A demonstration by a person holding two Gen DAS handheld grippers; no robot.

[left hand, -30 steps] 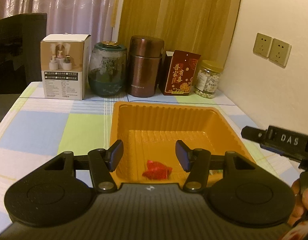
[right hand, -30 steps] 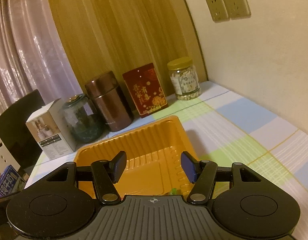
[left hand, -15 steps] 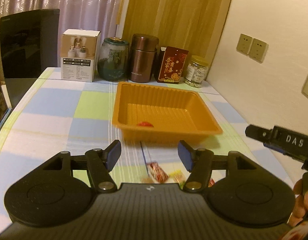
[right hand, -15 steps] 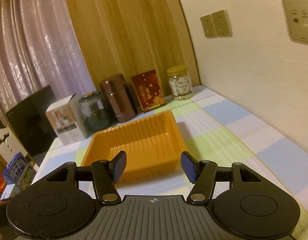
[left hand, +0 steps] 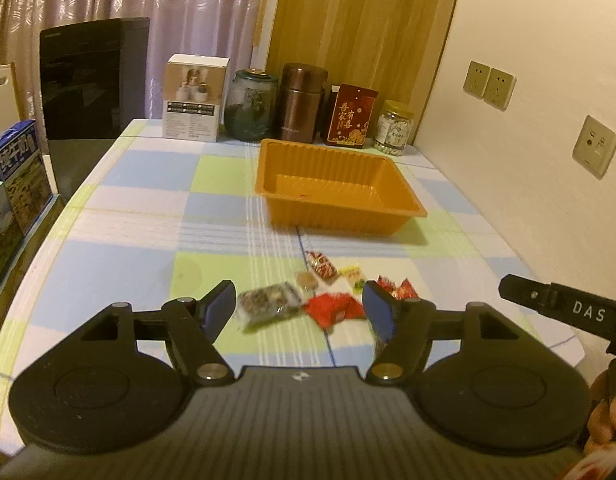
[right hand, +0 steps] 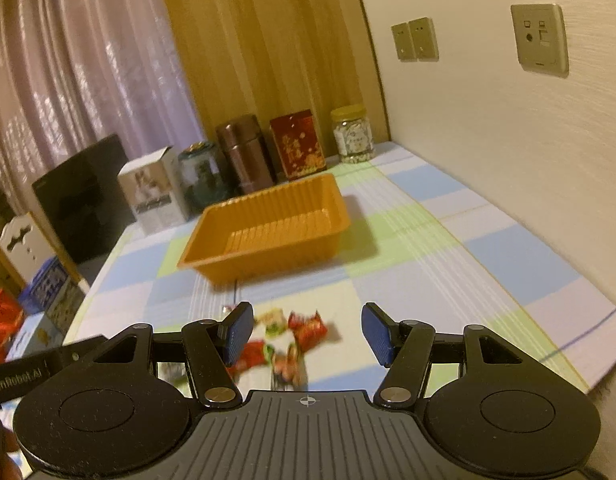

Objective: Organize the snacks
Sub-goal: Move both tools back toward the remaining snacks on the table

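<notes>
Both tongs, left tongs (left hand: pixel 298 312) with jaws opening and right tongs (right hand: pixel 306 334) spread, hold nothing; we have pulled back from the orange tray (left hand: pixel 404 206) to the snack pile (left hand: pixel 332 308) on the desk (left hand: pixel 128 220). Our tray holds one red candy (left hand: pixel 304 196); the next pick awaits.

The right hand-held gripper (right hand: pixel 306 334) hung with empty jaws apart above a blurred cluster of wrapped snacks (right hand: pixel 286 340) on the checked tabletop (right hand: pixel 448 272), the orange tray (right hand: pixel 268 228) lying beyond them.
</notes>
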